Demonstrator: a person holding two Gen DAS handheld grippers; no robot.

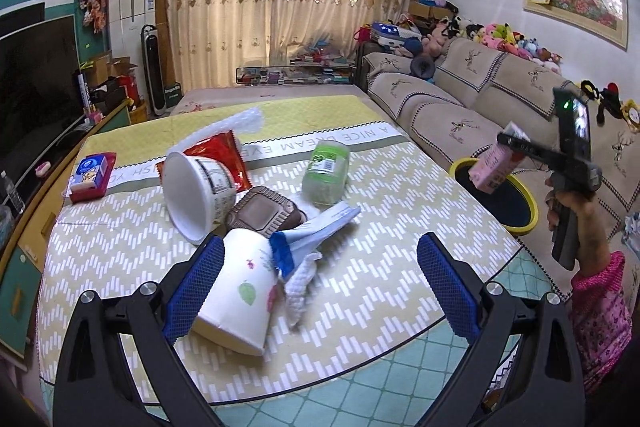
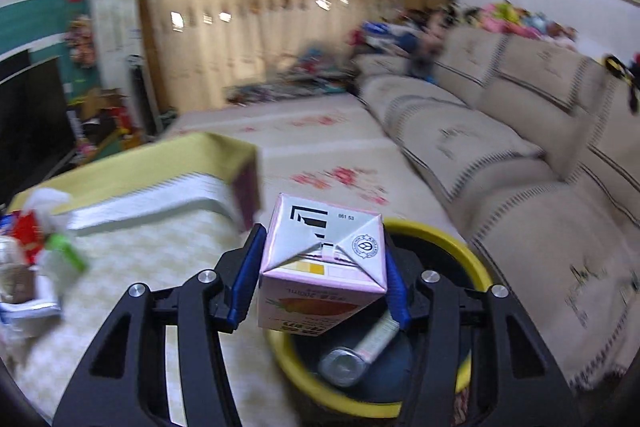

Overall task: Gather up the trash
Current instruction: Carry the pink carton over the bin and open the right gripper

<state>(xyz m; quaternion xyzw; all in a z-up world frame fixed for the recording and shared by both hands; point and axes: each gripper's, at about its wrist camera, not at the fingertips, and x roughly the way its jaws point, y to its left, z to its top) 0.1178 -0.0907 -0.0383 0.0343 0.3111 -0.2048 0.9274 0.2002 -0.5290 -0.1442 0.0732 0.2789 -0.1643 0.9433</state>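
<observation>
Only rightward: tube [image 2: 374, 341] in bin [image 2: 476, 263] beneath carton-gripping right claw [image 2: 322, 267].

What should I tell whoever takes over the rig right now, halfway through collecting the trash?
Right hand-held gripper: shut on the pink drink carton, held above the yellow-rimmed bin beside the table.
Left hand-held gripper: open, with the paper cup lying on the table between its fingers.
Done: a can-like item lies in the bin.
Left: release the carton, then clear the white tub, red wrapper, green jar, brown tray and tissue.
</observation>
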